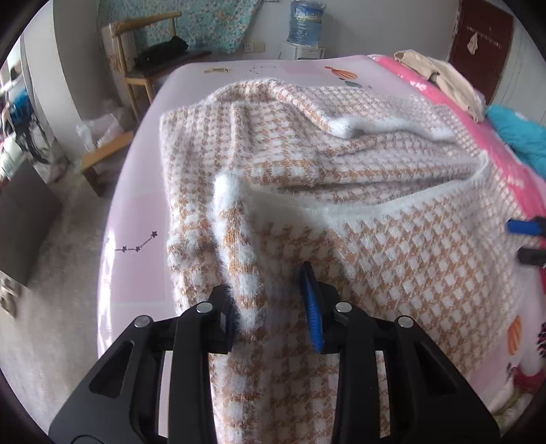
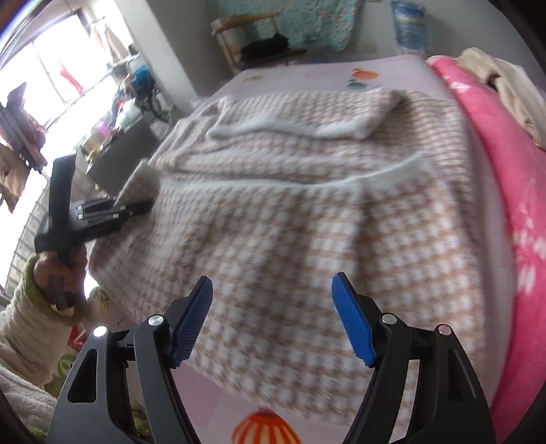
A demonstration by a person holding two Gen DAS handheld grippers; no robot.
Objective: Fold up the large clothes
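Note:
A large fuzzy sweater [image 1: 341,170] in a tan and white houndstooth pattern lies spread on a pink bed sheet [image 1: 136,239]. It also shows in the right wrist view [image 2: 290,222]. One sleeve is folded across its far part. My left gripper [image 1: 269,300] is shut on the near sleeve and its white cuff [image 1: 228,191] stands up ahead of the fingers. In the right wrist view the left gripper [image 2: 136,205] is at the left, holding that cuff. My right gripper [image 2: 271,317] is open and empty over the sweater's near hem. Its fingertips [image 1: 522,227] show at the right edge of the left view.
A pink floral quilt [image 2: 494,170] runs along the right side of the bed, with beige clothes [image 1: 443,78] and a blue garment [image 1: 522,136] on it. A wooden chair [image 1: 146,61] and a water bottle [image 1: 305,24] stand beyond the bed.

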